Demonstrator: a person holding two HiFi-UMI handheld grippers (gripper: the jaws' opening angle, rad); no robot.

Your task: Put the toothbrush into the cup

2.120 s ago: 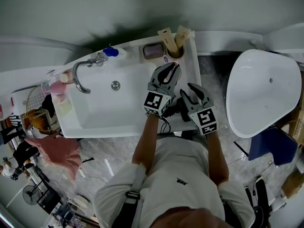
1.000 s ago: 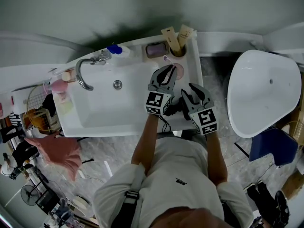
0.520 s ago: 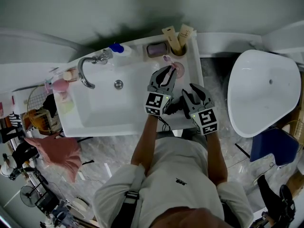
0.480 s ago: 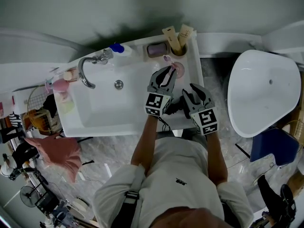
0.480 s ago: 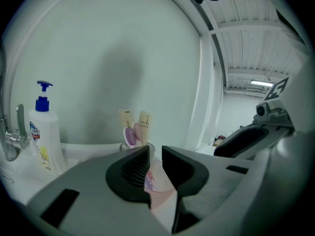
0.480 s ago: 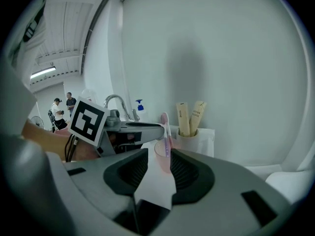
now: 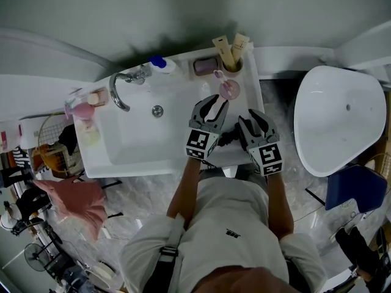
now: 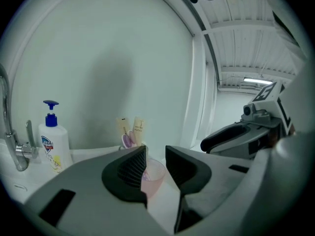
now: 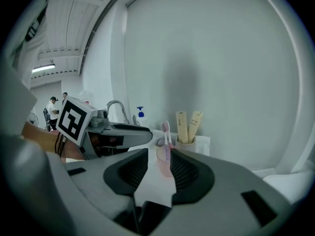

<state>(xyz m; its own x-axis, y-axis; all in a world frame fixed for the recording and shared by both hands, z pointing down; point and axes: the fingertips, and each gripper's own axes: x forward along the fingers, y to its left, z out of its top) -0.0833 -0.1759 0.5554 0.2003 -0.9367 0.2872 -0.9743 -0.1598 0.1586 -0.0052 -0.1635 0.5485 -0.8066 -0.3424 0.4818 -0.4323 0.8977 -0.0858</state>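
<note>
In the pink cup [image 7: 231, 91], a toothbrush [image 7: 218, 75]

And there it went! My left gripper [image 7: 217, 101] had been clamped on the toothbrush [image 9: 166, 140] over the cup [image 7: 231, 91]. Its jaws just opened and the pads pressed on nothing. The toothbrush stood in the cup on its own, head up. I drew that gripper back, clear of the cup.
</note>
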